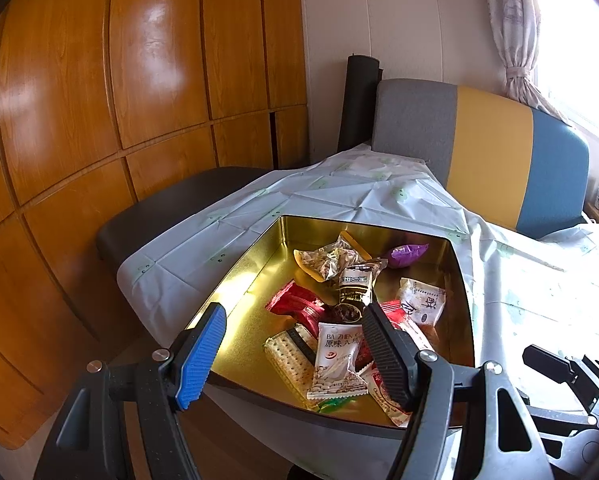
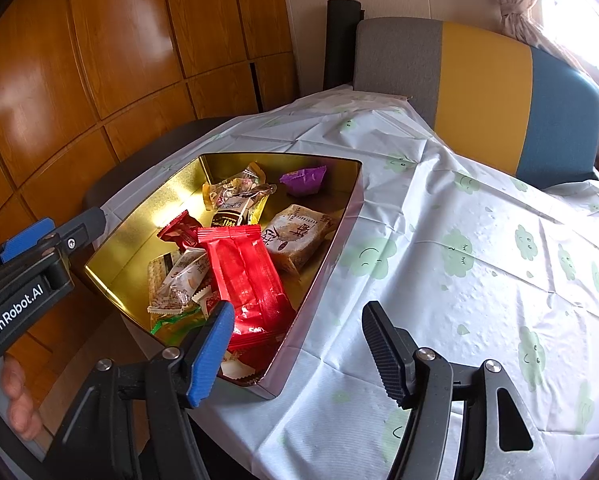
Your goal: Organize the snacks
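Observation:
A gold tin box (image 1: 255,276) (image 2: 179,196) sits at the table's left edge and holds several wrapped snacks. In it lie a long red packet (image 2: 247,276), a purple packet (image 1: 406,254) (image 2: 303,178), a white pastry packet (image 1: 421,300) (image 2: 295,236), a white nut packet (image 1: 335,364) and a cracker pack (image 1: 289,354). My left gripper (image 1: 295,356) is open and empty over the box's near edge. My right gripper (image 2: 299,346) is open and empty above the box's near right corner. The left gripper also shows in the right wrist view (image 2: 39,252).
The table wears a pale cloth (image 2: 459,248) with green cloud faces. A grey, yellow and blue chair back (image 1: 479,148) stands behind the table. A dark stool (image 1: 171,208) stands to the left, before wooden cabinets (image 1: 99,100). A curtained window (image 1: 539,40) is at the right.

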